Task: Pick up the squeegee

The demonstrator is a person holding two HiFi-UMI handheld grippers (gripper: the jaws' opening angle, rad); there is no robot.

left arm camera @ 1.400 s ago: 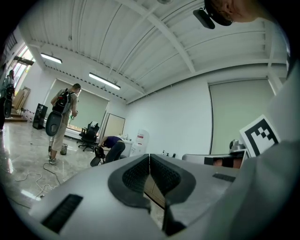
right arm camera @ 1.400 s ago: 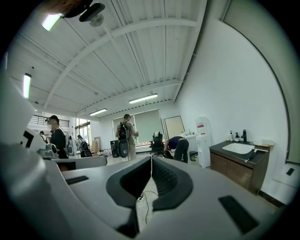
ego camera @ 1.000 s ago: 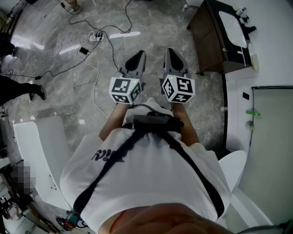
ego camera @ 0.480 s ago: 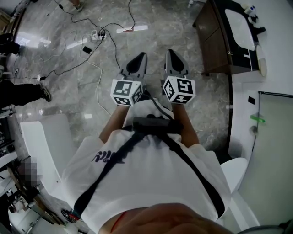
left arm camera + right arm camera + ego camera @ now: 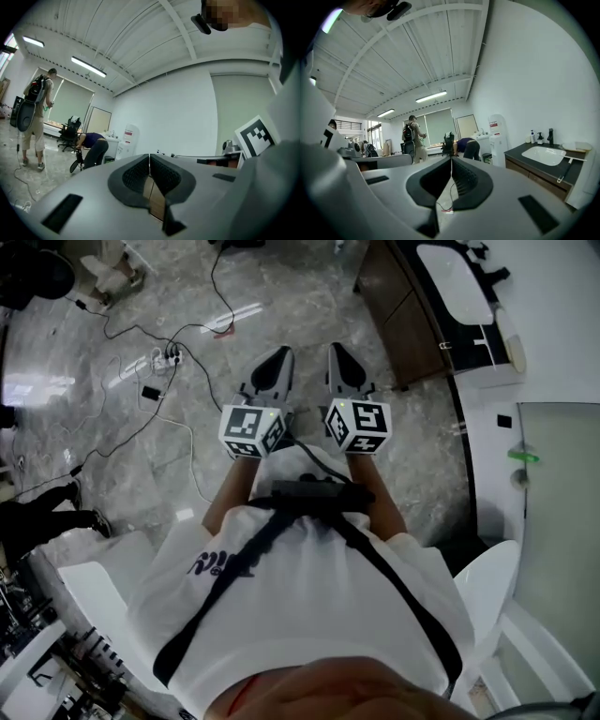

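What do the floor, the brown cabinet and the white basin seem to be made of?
Floor: probably polished stone or stone-look tile; grey veining, glossy light reflections.
Cabinet: looks like dark brown wood or veneer, fairly matte.
Basin: likely glazed white ceramic; smooth, bright surface.

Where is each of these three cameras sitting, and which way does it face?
Head view: on the person's head, facing steeply down at the floor; shows white shirt, left gripper, right gripper.
Left gripper view: on the left gripper, facing level across the room; its shut jaws show.
Right gripper view: likewise level, past shut jaws, sink at right.
Shared: both gripper views show the bent-over person.
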